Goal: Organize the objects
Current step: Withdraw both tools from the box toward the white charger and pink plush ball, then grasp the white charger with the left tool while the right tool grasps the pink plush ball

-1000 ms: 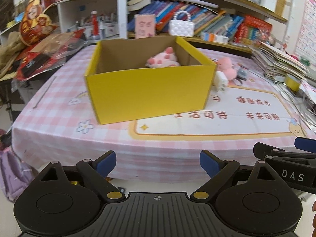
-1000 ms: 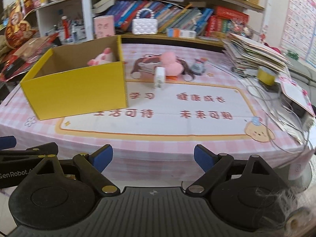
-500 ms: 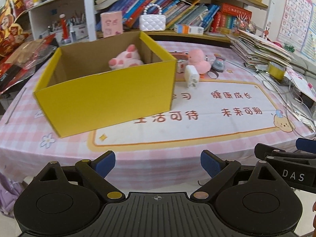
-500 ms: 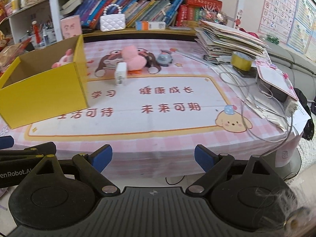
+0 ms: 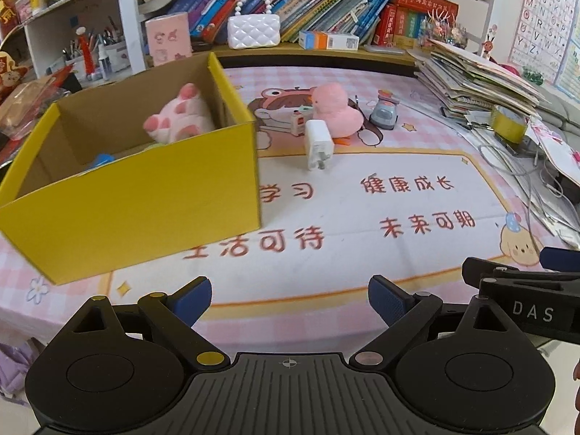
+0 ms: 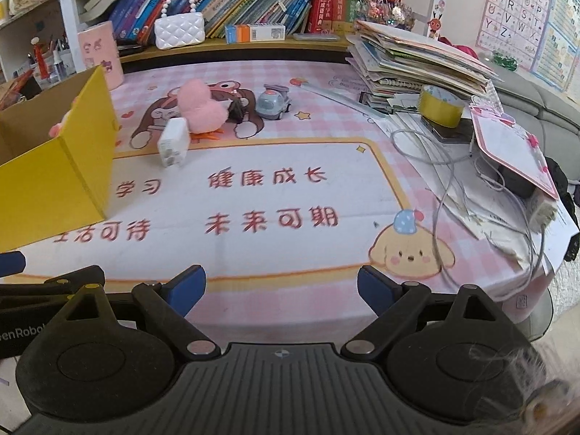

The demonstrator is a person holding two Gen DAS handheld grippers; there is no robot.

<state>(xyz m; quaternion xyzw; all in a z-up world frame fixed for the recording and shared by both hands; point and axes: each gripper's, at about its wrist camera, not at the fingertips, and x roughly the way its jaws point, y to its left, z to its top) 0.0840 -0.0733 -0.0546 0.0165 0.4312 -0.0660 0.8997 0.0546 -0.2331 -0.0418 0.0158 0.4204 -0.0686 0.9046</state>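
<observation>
A yellow cardboard box stands on the left of the pink table, holding a pink plush pig and something blue. Right of the box lie a white charger, a pink plush duck, a small grey toy car and a small white carton. My left gripper hovers open over the table's near edge, nothing between its fingers. My right gripper is beside it on the right, open and empty too.
A stack of papers and books, a yellow tape roll, cables and a pink board crowd the table's right side. Shelves with books and a white quilted purse run behind. The printed mat lies mid-table.
Both grippers have travelled to the right along the table's near edge and come closer to it. The box has slid toward the left of both views, and the loose toys appear nearer.
</observation>
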